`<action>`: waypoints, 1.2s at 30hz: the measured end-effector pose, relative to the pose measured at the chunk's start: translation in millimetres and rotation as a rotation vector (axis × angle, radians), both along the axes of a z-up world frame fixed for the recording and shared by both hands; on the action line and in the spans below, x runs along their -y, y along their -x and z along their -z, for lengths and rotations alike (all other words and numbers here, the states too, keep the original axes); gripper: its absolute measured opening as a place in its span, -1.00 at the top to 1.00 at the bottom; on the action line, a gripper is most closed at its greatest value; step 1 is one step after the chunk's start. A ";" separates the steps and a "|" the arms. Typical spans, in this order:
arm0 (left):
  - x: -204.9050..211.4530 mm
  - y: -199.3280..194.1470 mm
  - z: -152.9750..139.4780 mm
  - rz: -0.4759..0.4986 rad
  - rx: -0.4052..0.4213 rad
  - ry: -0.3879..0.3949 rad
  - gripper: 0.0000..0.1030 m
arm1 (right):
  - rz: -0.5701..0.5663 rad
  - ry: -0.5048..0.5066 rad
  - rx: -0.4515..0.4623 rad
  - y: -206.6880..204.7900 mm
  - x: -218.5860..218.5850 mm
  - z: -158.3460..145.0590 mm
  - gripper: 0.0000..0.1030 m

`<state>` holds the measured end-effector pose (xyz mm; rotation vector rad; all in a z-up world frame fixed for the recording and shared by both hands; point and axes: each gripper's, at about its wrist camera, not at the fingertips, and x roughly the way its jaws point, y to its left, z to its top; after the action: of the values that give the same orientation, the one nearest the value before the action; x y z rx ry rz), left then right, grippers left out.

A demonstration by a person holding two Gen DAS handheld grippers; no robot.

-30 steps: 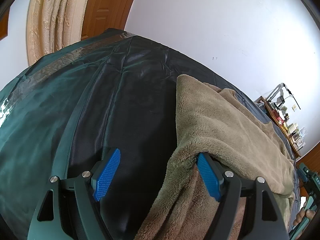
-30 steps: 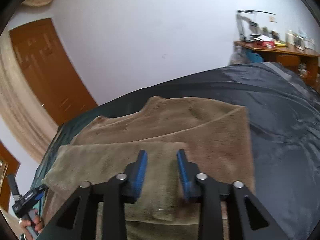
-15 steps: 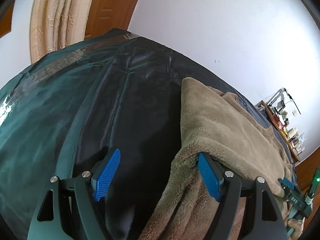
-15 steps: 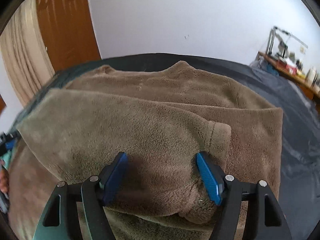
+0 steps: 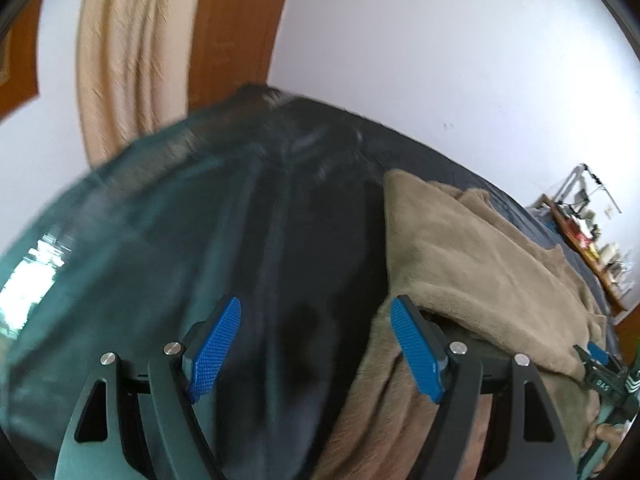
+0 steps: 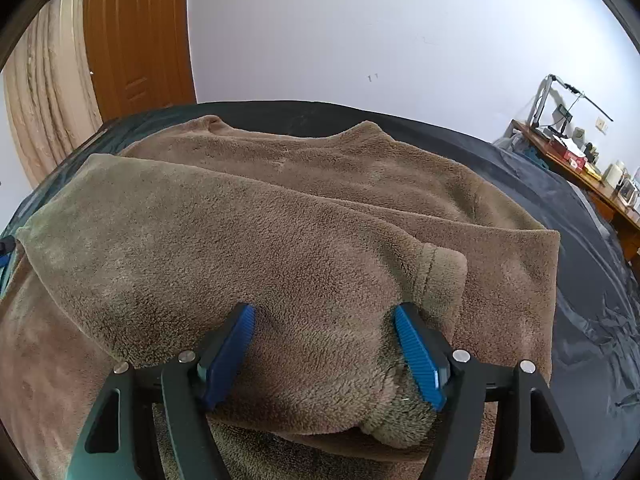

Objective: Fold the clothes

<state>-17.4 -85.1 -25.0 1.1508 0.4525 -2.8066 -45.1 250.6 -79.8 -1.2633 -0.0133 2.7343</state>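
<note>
A brown fleece sweater (image 6: 320,168) lies spread on the dark bed cover (image 6: 580,300). One sleeve (image 6: 240,232) is folded across its body, with the cuff (image 6: 444,280) at the right. My right gripper (image 6: 323,310) stands wide over the sleeve near the cuff. Fleece bulges between its blue pads (image 6: 420,352) and they do not squeeze it. My left gripper (image 5: 314,304) is open above the bare cover (image 5: 200,220), nothing between its fingers. Its right finger sits at the sweater's (image 5: 460,240) left edge. In the left wrist view, the other gripper (image 5: 600,376) and a hand (image 5: 604,436) show bottom right.
A wooden door (image 6: 136,40) and a beige curtain (image 5: 120,60) stand behind the bed's far left. A cluttered wooden desk (image 6: 580,168) runs along the white wall at the right. Dark cover extends to the right of the sweater.
My right gripper rolled and dropped onto the folded sleeve, and its jaws widened around the fleece. My left gripper lifted a little, showing more wall and door; its view is now blurred.
</note>
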 end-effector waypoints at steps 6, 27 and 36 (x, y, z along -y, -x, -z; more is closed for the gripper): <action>-15.9 -4.1 -34.5 0.073 -0.060 -0.004 -0.57 | -0.002 0.001 -0.002 -2.3 0.6 -1.6 -0.47; -119.5 74.6 22.1 0.339 0.095 0.112 -0.63 | -0.019 0.044 -0.011 -3.4 -2.6 -2.2 -0.56; -117.4 95.1 -2.3 0.344 0.112 0.093 -0.63 | -0.023 0.057 -0.014 -3.2 -4.2 -2.7 -0.59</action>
<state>-112.5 32.2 -22.7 1.4810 0.1217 -2.9803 -41.9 254.8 -77.1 -1.2666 0.0520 2.7813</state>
